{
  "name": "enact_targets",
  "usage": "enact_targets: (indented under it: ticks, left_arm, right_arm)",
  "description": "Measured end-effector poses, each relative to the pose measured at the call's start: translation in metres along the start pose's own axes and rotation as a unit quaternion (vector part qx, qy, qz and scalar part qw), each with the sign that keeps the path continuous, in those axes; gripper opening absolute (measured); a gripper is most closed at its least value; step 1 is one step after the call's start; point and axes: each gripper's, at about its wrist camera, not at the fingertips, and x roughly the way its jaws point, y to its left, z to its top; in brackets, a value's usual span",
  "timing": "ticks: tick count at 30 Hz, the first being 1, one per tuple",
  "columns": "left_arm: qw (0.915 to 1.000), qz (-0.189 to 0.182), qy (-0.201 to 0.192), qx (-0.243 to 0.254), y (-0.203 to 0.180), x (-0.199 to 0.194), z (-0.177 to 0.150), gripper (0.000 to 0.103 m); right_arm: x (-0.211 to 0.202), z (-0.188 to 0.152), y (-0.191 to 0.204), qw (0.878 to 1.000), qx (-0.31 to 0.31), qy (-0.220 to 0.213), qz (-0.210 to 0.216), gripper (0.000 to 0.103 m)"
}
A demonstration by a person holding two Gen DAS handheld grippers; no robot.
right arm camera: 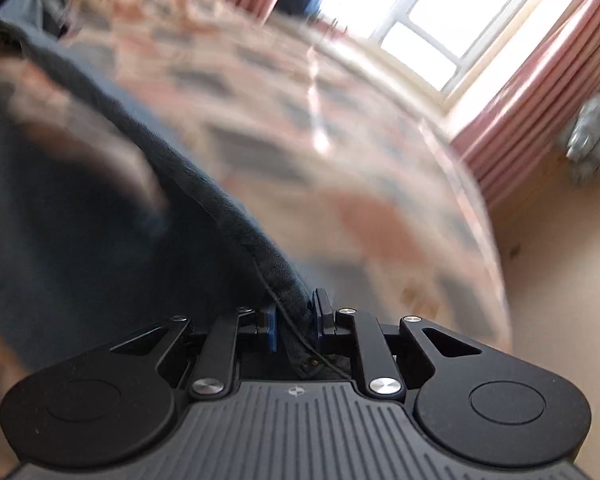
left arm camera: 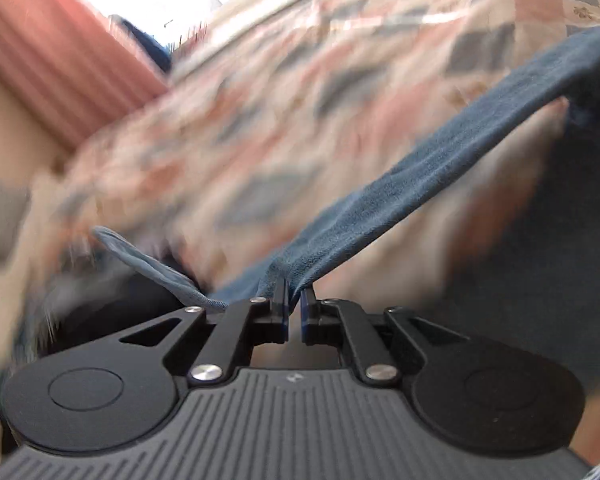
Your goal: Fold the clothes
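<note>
A dark blue garment (left arm camera: 428, 148) stretches taut from my left gripper (left arm camera: 295, 294) up to the right edge of the left wrist view. The left jaws are shut on a bunched corner of it, and a loose flap (left arm camera: 148, 264) hangs to the left. In the right wrist view the same blue garment (right arm camera: 100, 208) runs from the upper left down into my right gripper (right arm camera: 296, 312), which is shut on its thick hemmed edge. Both views are blurred by motion.
Under the garment lies a bed with a patchwork cover (left arm camera: 268, 120) of pink, beige and grey squares (right arm camera: 308, 152). Pink curtains (left arm camera: 52, 48) (right arm camera: 540, 112) flank a bright window (right arm camera: 452, 20). A grey bundle (right arm camera: 592, 132) hangs at the right by a beige wall.
</note>
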Motion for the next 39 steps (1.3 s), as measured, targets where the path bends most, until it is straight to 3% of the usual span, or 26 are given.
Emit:
enact_targets:
  ticks: [4,6,7,8,10,12,15,16,18,20,22,23,25,27,30,33,35,37,38,39]
  left_arm:
    - [0.9890,-0.018,0.121,-0.082,-0.043,-0.010,-0.086,0.015]
    - [0.9819,-0.024,0.140,-0.125,-0.050,-0.024,-0.109,0.024]
    - [0.9774,-0.027,0.144,-0.152,-0.050,-0.029,-0.115,0.032]
    - [0.9712,-0.033,0.140,-0.190,-0.046,-0.031,-0.115,0.038]
    - [0.9537,-0.048,0.130,-0.267,-0.037,-0.033,-0.111,0.038]
    - [0.9425,-0.061,0.108,-0.310,-0.036,-0.031,-0.095,0.038]
    - [0.9416,-0.090,0.077,-0.315,-0.048,-0.033,-0.075,0.039]
    - [0.9432,-0.103,0.069,-0.308,-0.055,-0.032,-0.069,0.039]
    - [0.9544,-0.130,0.052,-0.264,-0.076,-0.028,-0.055,0.039]
    - [0.9747,-0.139,0.032,-0.172,-0.106,-0.031,-0.042,0.039]
    - [0.9885,-0.138,0.008,-0.062,-0.138,-0.035,-0.035,0.041]
    - [0.9914,-0.130,-0.005,-0.004,-0.155,-0.036,-0.034,0.042]
    - [0.9874,-0.110,-0.031,0.109,-0.188,-0.037,-0.035,0.042]
    - [0.9766,-0.079,-0.049,0.194,-0.212,-0.031,-0.041,0.042]
    - [0.9568,-0.042,-0.064,0.281,-0.233,-0.015,-0.052,0.042]
    - [0.9219,-0.003,-0.080,0.379,-0.251,-0.002,-0.072,0.038]
    - [0.8933,0.022,-0.098,0.438,-0.260,0.002,-0.087,0.038]
    - [0.8627,0.045,-0.119,0.490,-0.266,0.005,-0.099,0.038]
    - [0.8533,0.052,-0.126,0.503,-0.267,0.006,-0.102,0.032]
    - [0.8530,0.055,-0.129,0.503,-0.265,0.005,-0.101,0.022]
  right_arm:
    - [0.005,-0.061,0.031,0.988,0.081,0.125,0.049,0.024]
    - [0.001,-0.082,0.023,0.971,0.176,0.141,0.076,0.032]
    - [-0.002,-0.090,0.011,0.956,0.248,0.131,0.089,0.037]
    - [-0.006,-0.101,-0.003,0.933,0.324,0.117,0.101,0.044]
    - [-0.008,-0.122,-0.028,0.874,0.464,0.086,0.119,0.045]
    - [0.005,-0.143,-0.049,0.813,0.566,0.057,0.126,0.045]
    - [0.024,-0.174,-0.079,0.699,0.703,0.012,0.132,0.046]
    - [0.030,-0.182,-0.086,0.670,0.731,0.002,0.131,0.046]
    - [0.043,-0.189,-0.090,0.654,0.746,0.000,0.123,0.047]
    - [0.054,-0.192,-0.090,0.642,0.757,0.000,0.122,0.047]
    - [0.060,-0.192,-0.088,0.638,0.761,-0.001,0.117,0.047]
    - [0.062,-0.192,-0.087,0.638,0.761,-0.002,0.114,0.047]
    - [0.064,-0.191,-0.085,0.638,0.762,-0.001,0.112,0.046]
    - [0.060,-0.191,-0.083,0.633,0.766,-0.001,0.109,0.046]
    - [0.072,-0.194,-0.081,0.621,0.776,0.001,0.107,0.047]
    - [0.081,-0.201,-0.080,0.601,0.791,0.003,0.111,0.047]
    - [0.088,-0.202,-0.081,0.593,0.797,0.003,0.112,0.047]
    - [0.090,-0.199,-0.082,0.598,0.794,0.000,0.109,0.044]
    - [0.088,-0.195,-0.083,0.608,0.787,-0.003,0.105,0.029]
    - [0.085,-0.191,-0.085,0.619,0.779,-0.008,0.100,0.026]
